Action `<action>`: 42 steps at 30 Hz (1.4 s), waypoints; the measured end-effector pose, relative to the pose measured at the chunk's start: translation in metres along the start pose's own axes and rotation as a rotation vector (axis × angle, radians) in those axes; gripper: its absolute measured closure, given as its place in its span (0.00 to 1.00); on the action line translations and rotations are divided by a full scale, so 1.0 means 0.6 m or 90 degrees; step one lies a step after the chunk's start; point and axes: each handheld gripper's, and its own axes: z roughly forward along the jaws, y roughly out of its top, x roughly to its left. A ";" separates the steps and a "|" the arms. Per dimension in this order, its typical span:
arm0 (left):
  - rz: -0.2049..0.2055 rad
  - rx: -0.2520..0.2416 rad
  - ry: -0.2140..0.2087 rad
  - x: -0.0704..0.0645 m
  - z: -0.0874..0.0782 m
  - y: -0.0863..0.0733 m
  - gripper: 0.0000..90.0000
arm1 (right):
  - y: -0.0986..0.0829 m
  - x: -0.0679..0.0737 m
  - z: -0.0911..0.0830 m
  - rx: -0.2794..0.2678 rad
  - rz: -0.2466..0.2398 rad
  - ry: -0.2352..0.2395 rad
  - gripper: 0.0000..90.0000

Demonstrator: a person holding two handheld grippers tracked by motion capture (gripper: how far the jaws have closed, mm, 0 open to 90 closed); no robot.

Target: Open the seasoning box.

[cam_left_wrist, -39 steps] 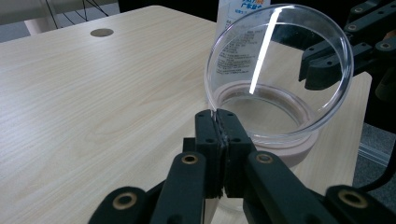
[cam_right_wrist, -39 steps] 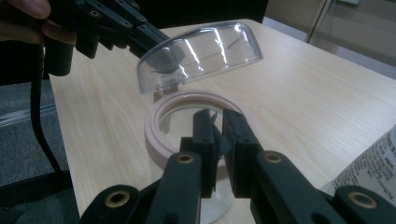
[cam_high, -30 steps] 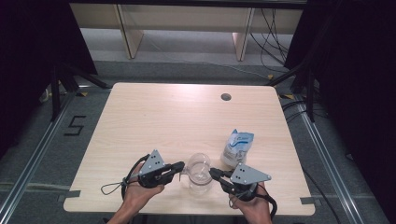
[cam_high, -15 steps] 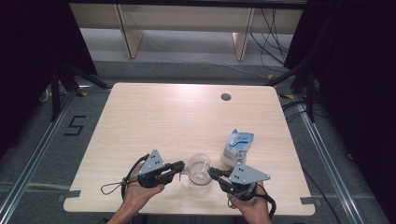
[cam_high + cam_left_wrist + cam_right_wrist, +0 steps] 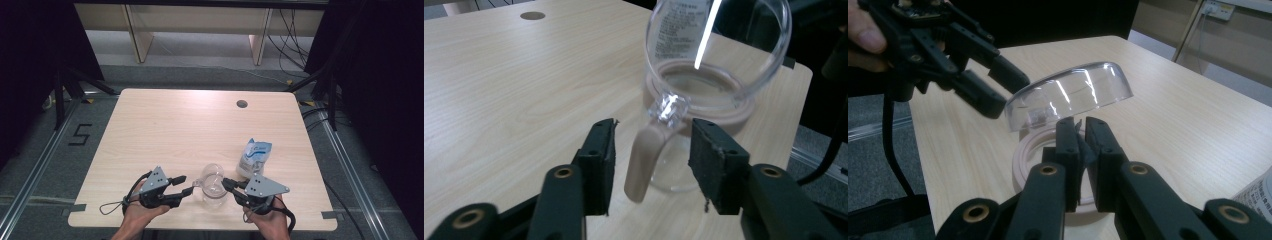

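**Clear cup held between two grippers at the near edge of the worktop**

A clear glass cup (image 5: 214,184) with a side handle (image 5: 646,155) stands on the light wooden worktop (image 5: 165,130), close to its near edge and a little right of the middle.

Left gripper (image 5: 181,184) — held in the person's left hand (image 5: 141,210) near the near edge, it points toward the cup from the left. In the left gripper view its jaws stand apart, one pad (image 5: 600,162) on each side of the handle; neither pad touches it.

Right gripper (image 5: 227,184) — held in the right hand (image 5: 270,225), it reaches the cup from the right. In the right gripper view its jaws are pressed together on the cup's clear rim, with the wall pinched between them. The left gripper appears beyond the cup in that view.

A white and blue pouch (image 5: 254,156) with printed text lies just beyond the right gripper, toward the right edge of the worktop. A round dark grommet hole (image 5: 242,104) sits near the far edge, toward the far right corner.
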 end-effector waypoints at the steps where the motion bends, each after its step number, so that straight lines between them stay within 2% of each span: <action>1: 0.002 0.004 0.001 -0.002 -0.003 -0.004 0.53 | 0.001 0.001 0.001 -0.005 0.000 -0.001 0.94; 2: 0.014 0.015 0.008 -0.003 -0.008 -0.008 0.51 | 0.003 0.002 0.000 -0.004 -0.002 -0.001 0.94; 4: -0.001 0.024 0.018 -0.007 -0.012 -0.016 0.45 | 0.006 0.002 0.002 -0.011 -0.017 -0.004 0.94; 5: 0.000 0.033 0.018 -0.008 -0.013 -0.020 0.42 | 0.008 0.004 0.001 -0.004 -0.008 0.002 0.94; 6: -0.012 0.031 0.021 -0.011 -0.014 -0.026 0.41 | 0.009 0.006 0.002 -0.006 -0.009 0.001 0.94; 8: 0.005 0.044 0.026 -0.012 -0.018 -0.033 0.40 | 0.012 0.008 0.003 -0.002 -0.015 0.004 0.94; 11: -0.010 0.056 0.030 -0.017 -0.021 -0.046 0.35 | 0.016 0.014 0.005 -0.007 -0.013 0.001 0.94; 12: -0.022 0.058 0.034 -0.019 -0.021 -0.051 0.33 | 0.018 0.014 0.006 -0.011 -0.023 0.002 0.94; 13: -0.026 0.053 0.036 -0.020 -0.020 -0.056 0.32 | 0.019 0.017 0.007 -0.012 -0.018 0.005 0.94; 14: -0.026 0.068 0.039 -0.020 -0.023 -0.058 0.31 | 0.020 0.017 0.007 -0.005 -0.021 0.011 0.94; 15: -0.031 0.065 0.036 -0.020 -0.024 -0.061 0.30 | 0.021 0.018 0.007 -0.006 -0.019 0.009 0.94; 16: -0.043 0.062 0.044 -0.022 -0.025 -0.063 0.30 | 0.022 0.018 0.008 -0.010 -0.023 0.008 0.94; 17: -0.036 0.061 0.043 -0.020 -0.026 -0.063 0.29 | 0.022 0.019 0.009 -0.010 -0.017 0.006 0.94; 18: -0.034 0.061 0.046 -0.020 -0.028 -0.065 0.28 | 0.023 0.019 0.010 -0.009 -0.025 0.006 0.94; 22: -0.051 0.054 0.044 -0.024 -0.029 -0.072 0.27 | 0.025 0.025 0.013 -0.012 -0.025 0.012 0.94; 28: -0.045 0.061 0.044 -0.024 -0.027 -0.076 0.27 | 0.026 0.030 0.019 -0.011 -0.025 0.018 0.94; 32: -0.048 0.062 0.043 -0.024 -0.025 -0.078 0.27 | 0.028 0.033 0.022 -0.011 -0.025 0.021 0.94; 33: -0.056 0.058 0.045 -0.026 -0.024 -0.078 0.27 | 0.029 0.034 0.024 -0.014 -0.029 0.023 0.94; 35: -0.048 0.060 0.044 -0.024 -0.024 -0.078 0.27 | 0.029 0.035 0.026 -0.016 -0.030 0.030 0.94; 42: -0.049 0.060 0.047 -0.025 -0.024 -0.079 0.27 | 0.033 0.040 0.032 -0.015 -0.031 0.033 0.94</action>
